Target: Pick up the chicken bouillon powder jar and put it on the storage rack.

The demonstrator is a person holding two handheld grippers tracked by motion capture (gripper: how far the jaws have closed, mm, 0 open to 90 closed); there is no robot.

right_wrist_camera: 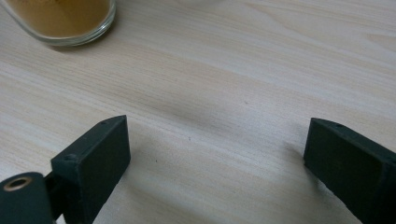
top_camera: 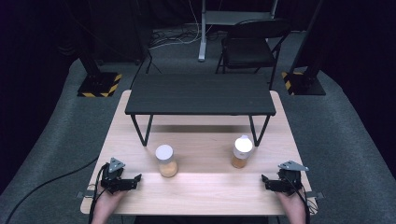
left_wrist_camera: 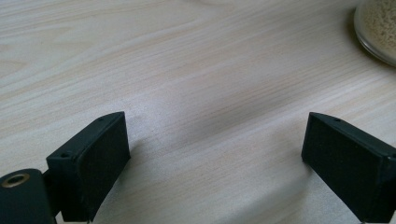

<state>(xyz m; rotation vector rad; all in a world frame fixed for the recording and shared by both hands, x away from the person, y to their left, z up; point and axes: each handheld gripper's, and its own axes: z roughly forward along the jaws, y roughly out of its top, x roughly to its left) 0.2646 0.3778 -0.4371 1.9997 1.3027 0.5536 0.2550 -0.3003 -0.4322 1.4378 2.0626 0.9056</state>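
High view: two white-lidded glass jars, left jar point(top_camera: 166, 160) and right jar point(top_camera: 242, 152), stand mid-desk point(top_camera: 205, 193), apart from both tools | Left gripper view: left tool point(left_wrist_camera: 215, 154) spread wide, empty | Right gripper view: right tool point(right_wrist_camera: 217, 156) likewise | Handling: likely rigid, slippery, breakable; grip the body below the lid.

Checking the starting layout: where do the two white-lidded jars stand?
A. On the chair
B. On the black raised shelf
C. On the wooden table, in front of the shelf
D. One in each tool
C: both the left jar and the right jar stand upright on the wooden table, just in front of the black shelf.
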